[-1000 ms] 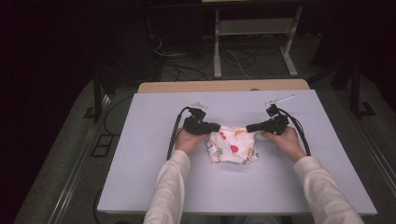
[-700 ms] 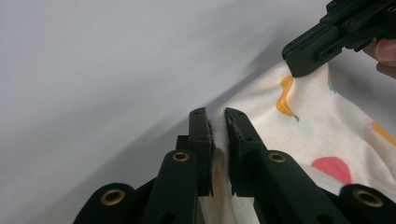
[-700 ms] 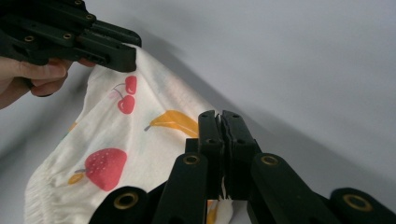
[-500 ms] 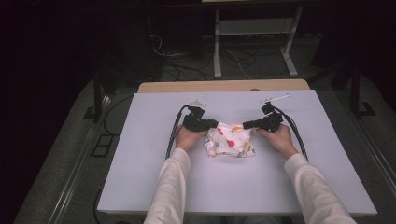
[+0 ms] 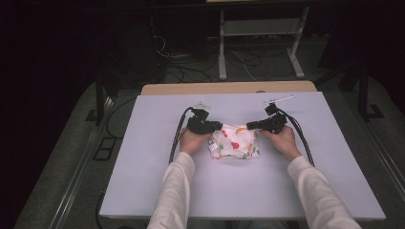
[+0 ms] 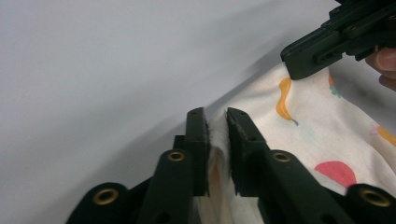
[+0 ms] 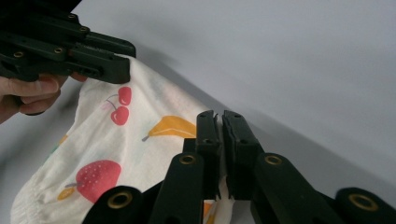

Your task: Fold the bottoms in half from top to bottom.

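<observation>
Clearly soft, light fruit-print cloth (image 5: 235, 143): left tongs (image 6: 215, 122) easing open yet pinching its 9 o'clock edge, right tongs (image 7: 221, 122) its 3 o'clock edge.

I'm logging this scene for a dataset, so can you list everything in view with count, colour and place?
cloth: one, white with a fruit print, bunched at the middle of the table, between the two grippers.
table: one, pale grey top, fills the middle of the high view.
wooden board: one, light brown, along the table's far edge.
metal stand: one, white, on the floor beyond the table.
cables on the floor: several, dark, behind the table.
left gripper: one, black, jaws have just been opening a little, cloth edge between them and pads touching it.
right gripper: one, black, jaws nearly together on a cloth edge.
sleeves: two, white, entering from the bottom.
</observation>
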A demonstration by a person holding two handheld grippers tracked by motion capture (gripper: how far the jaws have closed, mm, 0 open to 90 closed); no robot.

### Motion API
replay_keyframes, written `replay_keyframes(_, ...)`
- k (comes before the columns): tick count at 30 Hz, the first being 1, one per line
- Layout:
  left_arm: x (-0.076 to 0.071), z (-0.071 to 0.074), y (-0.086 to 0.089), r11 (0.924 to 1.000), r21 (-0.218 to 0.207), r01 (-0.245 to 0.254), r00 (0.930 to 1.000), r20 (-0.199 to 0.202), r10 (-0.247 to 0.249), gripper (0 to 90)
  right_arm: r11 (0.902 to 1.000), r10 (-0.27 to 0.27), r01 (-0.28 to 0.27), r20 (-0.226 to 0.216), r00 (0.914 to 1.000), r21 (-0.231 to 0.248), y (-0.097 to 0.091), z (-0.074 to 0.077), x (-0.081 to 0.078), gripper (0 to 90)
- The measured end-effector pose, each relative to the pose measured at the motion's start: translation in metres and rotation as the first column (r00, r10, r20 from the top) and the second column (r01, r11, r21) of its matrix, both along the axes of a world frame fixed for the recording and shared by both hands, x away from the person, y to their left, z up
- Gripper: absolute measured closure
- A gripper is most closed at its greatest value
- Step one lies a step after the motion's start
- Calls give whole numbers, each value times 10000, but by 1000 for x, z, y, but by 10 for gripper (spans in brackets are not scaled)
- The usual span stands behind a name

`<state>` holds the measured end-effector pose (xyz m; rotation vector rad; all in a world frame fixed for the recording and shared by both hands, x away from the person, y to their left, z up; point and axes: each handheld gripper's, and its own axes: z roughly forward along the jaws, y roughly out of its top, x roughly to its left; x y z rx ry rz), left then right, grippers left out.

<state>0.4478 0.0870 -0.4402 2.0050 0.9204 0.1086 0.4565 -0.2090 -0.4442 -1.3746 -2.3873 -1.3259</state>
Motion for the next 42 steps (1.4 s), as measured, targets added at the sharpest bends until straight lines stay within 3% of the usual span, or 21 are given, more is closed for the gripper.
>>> replay_keyframes(3, -2, 2, 0, 9997, 69, -219, 9997, 79, 218, 595, 9999, -97, 96, 296, 9995, 32, 0, 3, -3, 716)
replay_keyframes(6, -4, 6, 0, 9993, 215, -315, 9995, 81, 313, 502, 9993, -44, 70, 698, 9976, -358, 1, 9, -6, 619)
replay_keyframes(10, -8, 13, 5, 9991, 4, -434, 9987, 280, 434, 336, 9980, -110, 176, 1064, 9943, -611, 0, 16, -11, 408)
replay_keyframes(13, -10, 17, 9, 9989, -76, -461, 9981, 397, 464, 184, 9973, -159, 245, 1224, 9924, -692, -3, 21, -15, 239)
replay_keyframes(16, -13, 21, 15, 9980, -323, -542, 9972, 498, 558, 100, 9975, -211, 296, 1290, 9914, -642, -5, 26, -18, 124)
replay_keyframes(19, -14, 22, 20, 9979, -195, -620, 9971, 420, 628, 0, 9969, -272, 374, 1417, 9895, -697, -7, 30, -22, 7)
replay_keyframes(23, -19, 23, 26, 9979, 19, -654, 9965, 522, 653, 0, 9977, -249, 344, 1544, 9877, -588, -11, 33, -30, 0)
replay_keyframes(30, -31, 27, 39, 9974, -65, -721, 9948, 716, 724, 0, 9991, -332, 369, 1638, 9859, -199, -18, 34, -41, 0)
replay_keyframes(42, -45, 32, 60, 9966, -284, -778, 9925, 923, 801, 0, 9977, -668, 684, 1949, 9785, -14, -35, 39, -58, 0)
